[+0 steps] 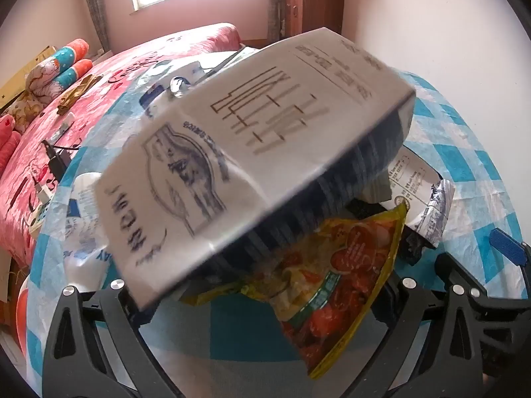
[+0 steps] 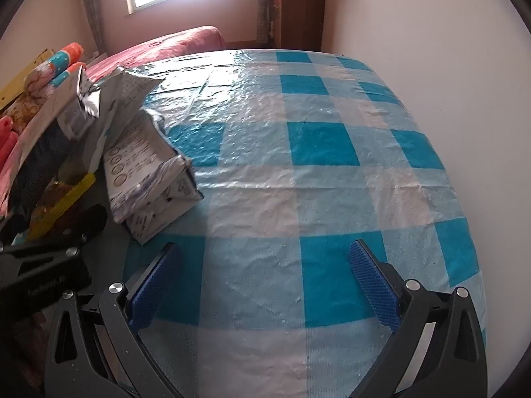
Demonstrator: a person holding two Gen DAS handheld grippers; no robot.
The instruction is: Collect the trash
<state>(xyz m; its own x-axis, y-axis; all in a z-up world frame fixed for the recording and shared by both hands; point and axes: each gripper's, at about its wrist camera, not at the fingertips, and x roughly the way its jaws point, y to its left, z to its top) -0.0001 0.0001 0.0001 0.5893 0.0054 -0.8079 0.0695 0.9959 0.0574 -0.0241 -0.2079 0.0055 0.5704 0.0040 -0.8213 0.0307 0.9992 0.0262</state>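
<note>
Two grippers work over a round table [image 2: 332, 172] draped in a blue-and-white checked plastic cloth. The right gripper [image 2: 265, 278] hangs above bare cloth, blue-padded jaws spread wide, holding nothing. Whether the left gripper [image 1: 262, 301] is clamped or apart cannot be told: a large white paper bag [image 1: 252, 152], printed with dark lettering and tilted mouth-down, hides its fingertips. A yellow snack wrapper [image 1: 335, 278] juts from the bag's dark opening. Beside it, crumpled white packaging [image 2: 149, 172] lies on the cloth.
</note>
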